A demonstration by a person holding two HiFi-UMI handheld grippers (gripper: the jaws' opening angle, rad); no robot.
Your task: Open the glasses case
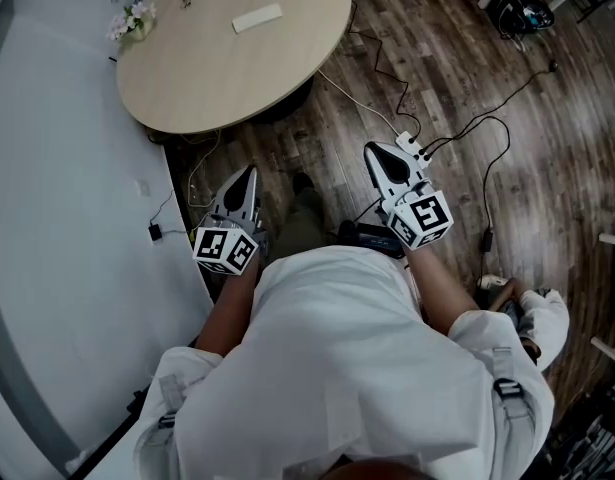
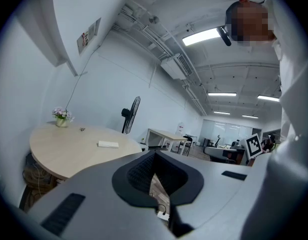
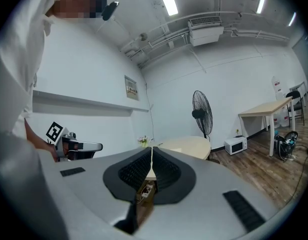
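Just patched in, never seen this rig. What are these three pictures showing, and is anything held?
No robot arm: a person holds a two-jaw gripper in each hand. The head view looks down from the person's head at the left gripper and right gripper. The other two pictures come from cameras riding on each gripper, looking along its jaws. Both pairs of jaws are together, holding nothing. Ahead stands a round table carrying a flat white case, probably the glasses case, and a small pot of flowers.
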